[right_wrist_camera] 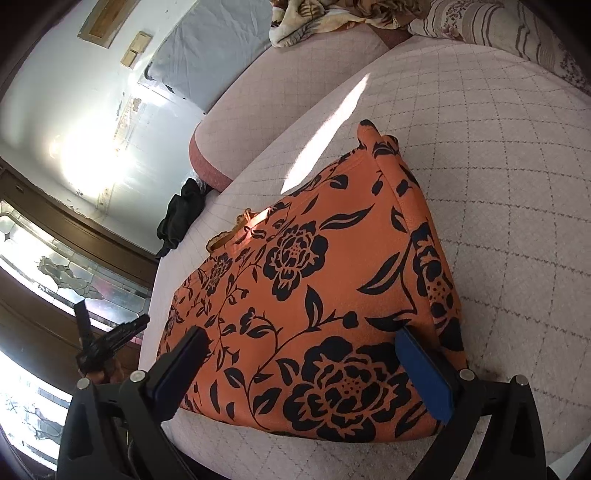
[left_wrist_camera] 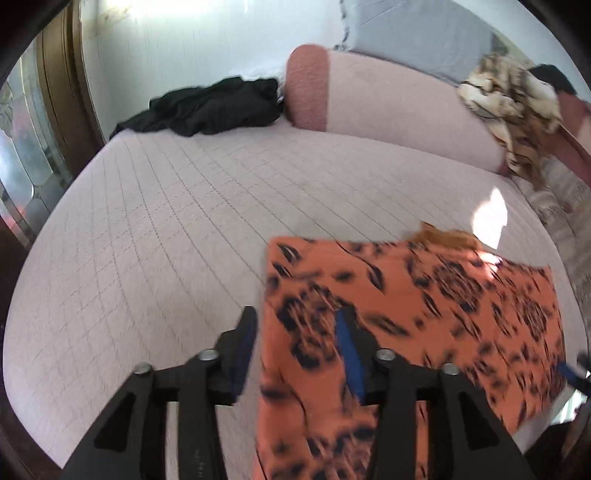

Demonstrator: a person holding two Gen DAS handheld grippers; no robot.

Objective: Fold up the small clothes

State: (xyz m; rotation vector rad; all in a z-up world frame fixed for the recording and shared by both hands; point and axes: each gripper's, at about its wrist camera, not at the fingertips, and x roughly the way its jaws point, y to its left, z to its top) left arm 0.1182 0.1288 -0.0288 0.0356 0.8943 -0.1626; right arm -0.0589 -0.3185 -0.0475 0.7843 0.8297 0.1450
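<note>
An orange garment with a black flower print (left_wrist_camera: 413,317) lies folded flat on the pink quilted bed (left_wrist_camera: 166,229); it also shows in the right wrist view (right_wrist_camera: 314,295). My left gripper (left_wrist_camera: 295,332) is open over the garment's left edge, one finger over the bedding, the other over the cloth. My right gripper (right_wrist_camera: 299,354) is open wide above the garment's near end, holding nothing. The left gripper (right_wrist_camera: 107,332) shows at the left edge of the right wrist view; a right finger tip (left_wrist_camera: 572,373) shows in the left wrist view.
A black garment (left_wrist_camera: 210,107) lies bunched at the far side of the bed, next to a pink bolster (left_wrist_camera: 388,103). A brown patterned blanket (left_wrist_camera: 517,107) lies on the bolster's right end. A grey pillow (left_wrist_camera: 417,33) leans on the wall. A glazed door (right_wrist_camera: 55,258) stands beside the bed.
</note>
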